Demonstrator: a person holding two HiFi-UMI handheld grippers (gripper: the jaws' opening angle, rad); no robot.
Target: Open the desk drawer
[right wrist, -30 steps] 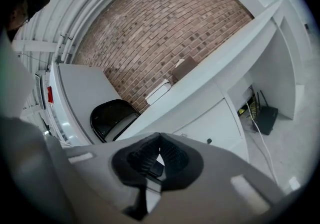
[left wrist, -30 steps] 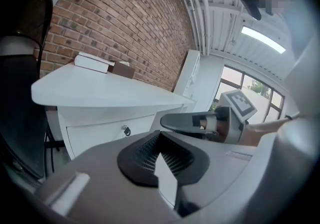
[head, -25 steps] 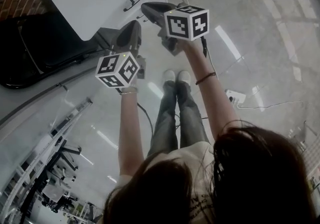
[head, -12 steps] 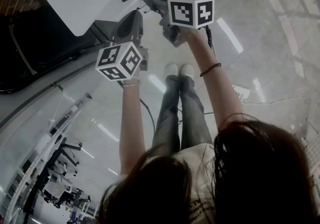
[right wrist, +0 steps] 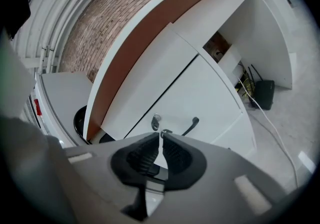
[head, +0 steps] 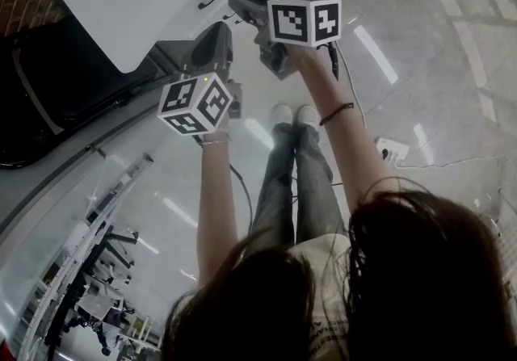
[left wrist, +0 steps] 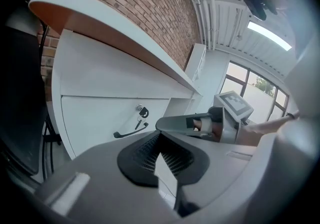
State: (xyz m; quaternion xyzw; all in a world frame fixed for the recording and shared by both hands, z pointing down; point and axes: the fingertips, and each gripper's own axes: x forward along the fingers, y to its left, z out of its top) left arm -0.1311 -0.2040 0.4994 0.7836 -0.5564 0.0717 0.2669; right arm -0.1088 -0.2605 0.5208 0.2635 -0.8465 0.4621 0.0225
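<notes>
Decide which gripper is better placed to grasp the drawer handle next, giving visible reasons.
Right. The right gripper points almost straight at the drawer handle, which lies just beyond its closed jaws. The left gripper sits further back, with the handle off to its left.
</notes>
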